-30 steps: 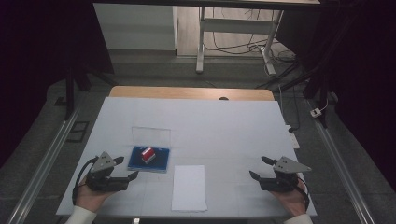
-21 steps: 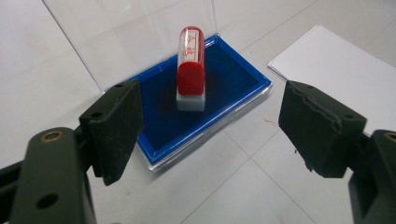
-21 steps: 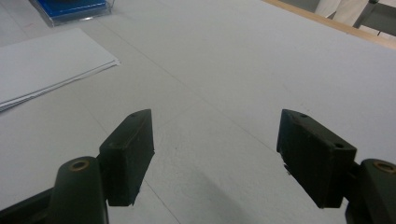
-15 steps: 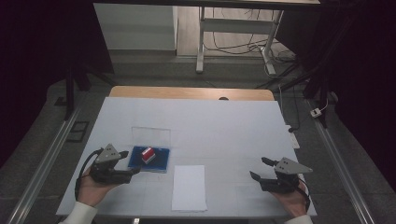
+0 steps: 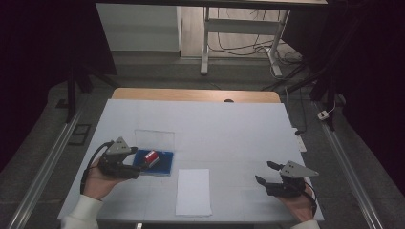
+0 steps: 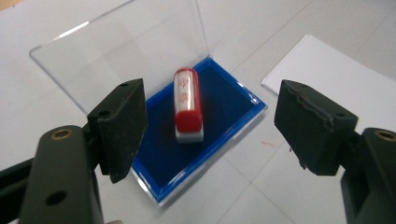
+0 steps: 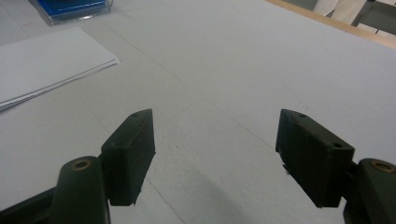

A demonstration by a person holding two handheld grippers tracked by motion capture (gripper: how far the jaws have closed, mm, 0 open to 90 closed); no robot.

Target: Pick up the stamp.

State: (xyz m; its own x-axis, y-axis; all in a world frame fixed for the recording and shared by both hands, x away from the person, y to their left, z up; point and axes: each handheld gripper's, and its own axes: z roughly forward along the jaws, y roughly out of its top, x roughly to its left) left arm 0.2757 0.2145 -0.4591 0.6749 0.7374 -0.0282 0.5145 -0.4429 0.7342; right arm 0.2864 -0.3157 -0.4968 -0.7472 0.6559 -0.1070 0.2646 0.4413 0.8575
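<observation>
While reaching for the stamp (image 6: 188, 102), keep the left gripper (image 5: 136, 167) low and squared to the barrel. Found lying on its side on the blue ink pad (image 6: 224, 107), red end toward the gripper, far end pointing at the clear lid (image 6: 116, 51) that stands open behind. Spread wide at present, having just closed a little, with nothing between the pads; short of the stamp and a little above the pad.

Advance until the barrel sits midway between the two pads, then drop just enough to catch it around the middle, not the rounded end. Close across the short width, slowly. Avoid pressing down into the pad and avoid nudging the tray's near rim, since light enough, probably, to slide on the table (image 5: 229, 129). Steer clear of the lid too: easy to knock shut from this side.

Hard to say from here which end carries the printing face, possibly the pale one under the red cap; check before lifting, so as to turn it the right way over the sheet of paper (image 5: 193, 191), just right of the tray.

As for the right gripper (image 5: 263, 171): resting at the table's right side, well apart from the tray, released and empty. Bring it over only if the tray needs pinning.
</observation>
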